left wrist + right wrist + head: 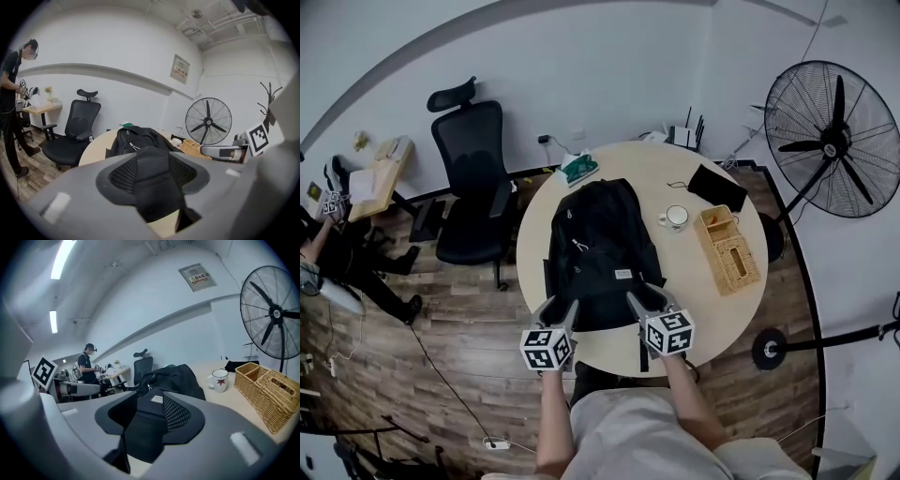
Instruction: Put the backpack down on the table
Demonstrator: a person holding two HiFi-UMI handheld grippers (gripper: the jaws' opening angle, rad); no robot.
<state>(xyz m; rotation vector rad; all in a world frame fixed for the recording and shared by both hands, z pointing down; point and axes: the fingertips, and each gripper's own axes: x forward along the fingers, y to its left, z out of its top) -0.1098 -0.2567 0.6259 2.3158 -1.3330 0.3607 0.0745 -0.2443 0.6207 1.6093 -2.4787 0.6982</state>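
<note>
The backpack lies on the round counter, its long axis running away from the person, its near end clenched by the left hand-held gripper and the right hand-held gripper, both equally near.

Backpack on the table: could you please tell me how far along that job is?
Done: the black backpack lies flat on the round table. In hand: the left gripper and right gripper each pinch fabric at its near edge. Left: opening both jaws and pulling away.
</note>
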